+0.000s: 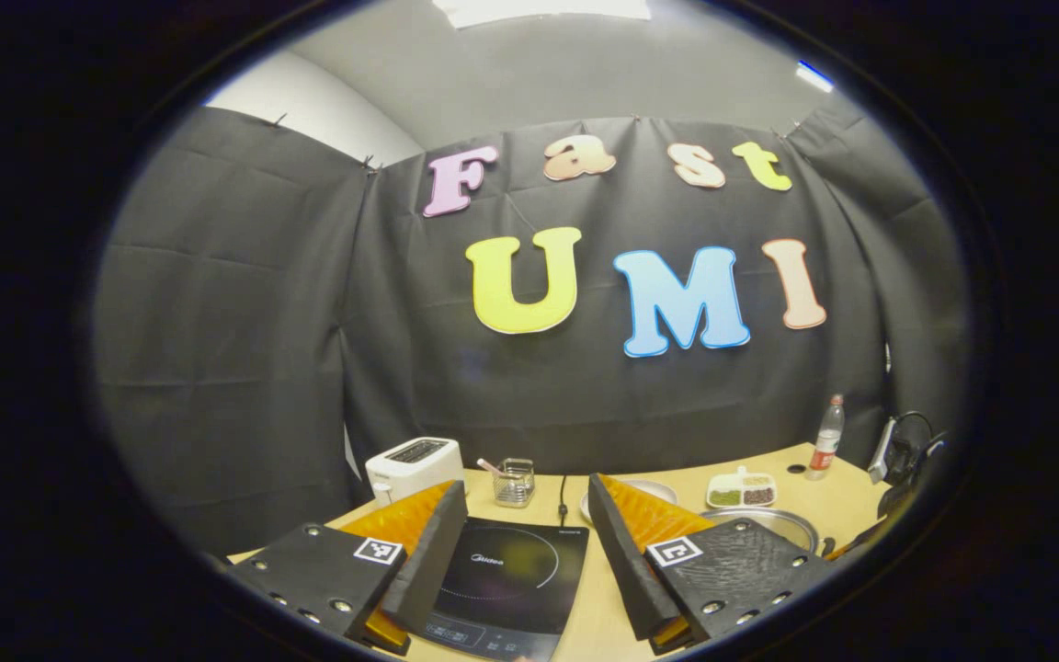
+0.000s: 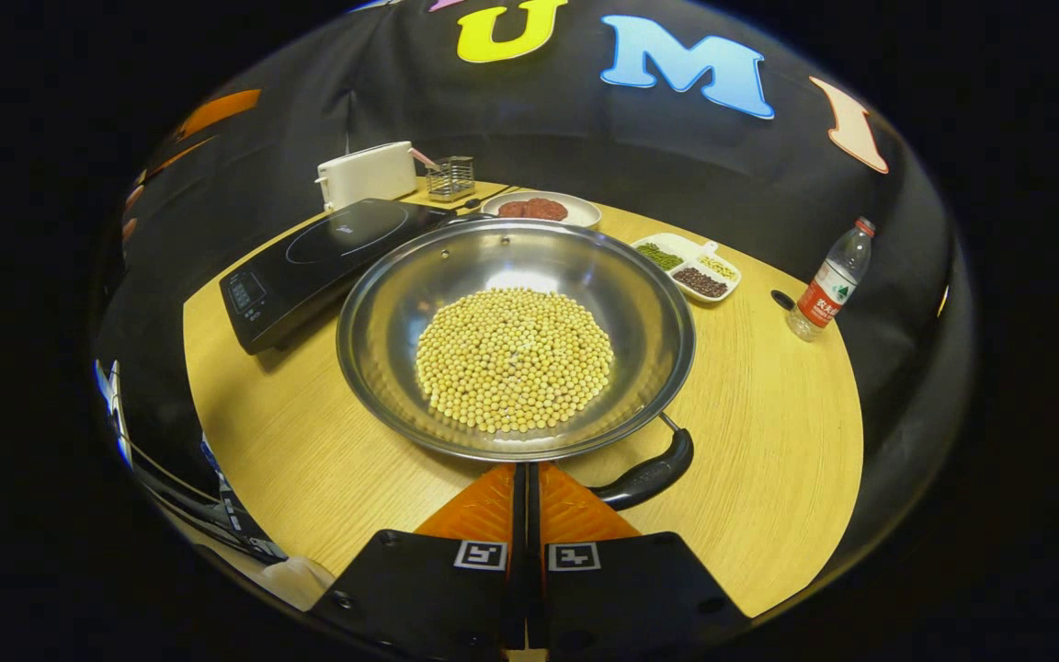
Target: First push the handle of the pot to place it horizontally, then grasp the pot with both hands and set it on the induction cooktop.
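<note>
Right gripper view: the right gripper (image 2: 527, 478) has its fingers pressed together with nothing between them, just beside the black handle (image 2: 647, 476) of the steel pot (image 2: 382, 322), which holds soybeans (image 2: 513, 359) and sits on the wooden table (image 2: 768, 414), right of the induction cooktop (image 2: 327, 253), the handle curving to the near right. Left gripper view: the left gripper (image 1: 522, 515) is spread wide above the cooktop, with a white toaster (image 1: 412, 464) at the far left and the pot's rim at the right.
</note>
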Available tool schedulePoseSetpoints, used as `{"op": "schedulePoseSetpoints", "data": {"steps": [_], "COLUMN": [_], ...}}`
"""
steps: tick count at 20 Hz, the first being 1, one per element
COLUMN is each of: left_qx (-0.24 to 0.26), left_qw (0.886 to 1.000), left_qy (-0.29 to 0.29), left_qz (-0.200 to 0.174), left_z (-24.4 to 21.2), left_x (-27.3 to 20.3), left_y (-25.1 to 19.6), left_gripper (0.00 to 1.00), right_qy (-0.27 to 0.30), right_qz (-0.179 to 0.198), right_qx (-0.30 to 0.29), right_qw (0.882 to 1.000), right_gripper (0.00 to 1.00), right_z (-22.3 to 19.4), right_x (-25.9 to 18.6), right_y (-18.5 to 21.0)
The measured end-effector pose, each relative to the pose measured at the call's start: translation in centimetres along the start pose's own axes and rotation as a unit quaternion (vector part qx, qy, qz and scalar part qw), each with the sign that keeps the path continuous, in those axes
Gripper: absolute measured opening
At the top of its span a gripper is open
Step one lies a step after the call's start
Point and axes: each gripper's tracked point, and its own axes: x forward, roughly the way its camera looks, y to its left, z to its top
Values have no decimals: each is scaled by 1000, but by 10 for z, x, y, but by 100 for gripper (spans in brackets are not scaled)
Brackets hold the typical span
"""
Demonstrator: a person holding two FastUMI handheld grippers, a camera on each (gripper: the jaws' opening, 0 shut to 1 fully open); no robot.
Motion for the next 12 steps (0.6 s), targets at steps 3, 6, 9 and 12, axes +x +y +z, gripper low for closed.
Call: {"op": "schedulePoseSetpoints", "data": {"steps": [3, 6, 9, 12], "left_qx": [0, 0, 2, 5], "left_qw": [1000, 1000, 1000, 1000], "left_qy": [2, 6, 6, 9], "left_qz": [0, 1, 2, 3], "left_z": [-2, -5, -5, -8], "left_x": [2, 2, 1, 1], "left_y": [-4, -7, -9, -10], "left_gripper": [77, 81, 78, 78], "right_qy": [1, -1, -4, -7], "right_qz": [-11, -21, -32, -45], "right_qx": [13, 21, 25, 28], "right_qw": [1000, 1000, 999, 999], "right_gripper": [2, 2, 2, 2], "right_z": [0, 3, 5, 9], "right_x": [3, 5, 7, 10], "right_y": [-12, -20, -29, -39]}}
